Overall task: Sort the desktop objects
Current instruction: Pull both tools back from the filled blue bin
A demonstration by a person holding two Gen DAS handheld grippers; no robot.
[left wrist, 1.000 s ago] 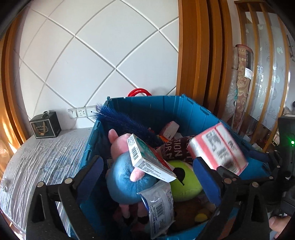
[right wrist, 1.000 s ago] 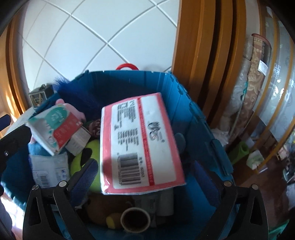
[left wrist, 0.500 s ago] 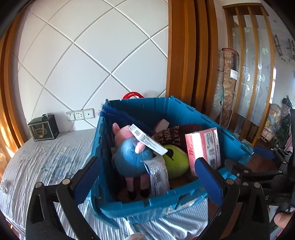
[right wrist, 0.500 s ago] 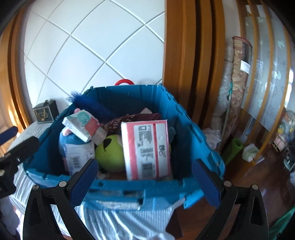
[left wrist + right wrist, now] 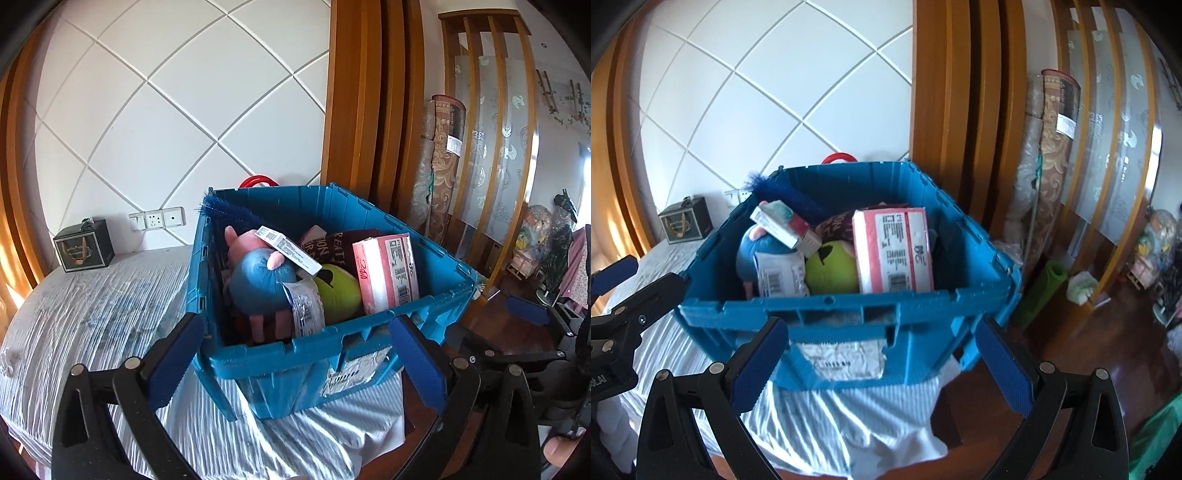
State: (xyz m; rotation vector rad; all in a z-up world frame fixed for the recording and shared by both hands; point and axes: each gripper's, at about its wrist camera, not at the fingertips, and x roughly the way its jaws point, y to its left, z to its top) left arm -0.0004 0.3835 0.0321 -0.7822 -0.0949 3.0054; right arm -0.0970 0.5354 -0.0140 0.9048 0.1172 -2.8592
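Both claws, left claw and right claw, wide and empty short of the blue crate on the table: pink packet inside likely light, squashy, best pinched across its upper edge

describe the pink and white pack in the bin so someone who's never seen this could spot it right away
Find the blue plastic bin on the cloth-covered table. Inside, on its right side, the pink and white pack stands on edge beside the green plush. It is the only flat, pink-bordered rectangle with a barcode near its bottom; its neighbours are soft toys and a smaller carton.
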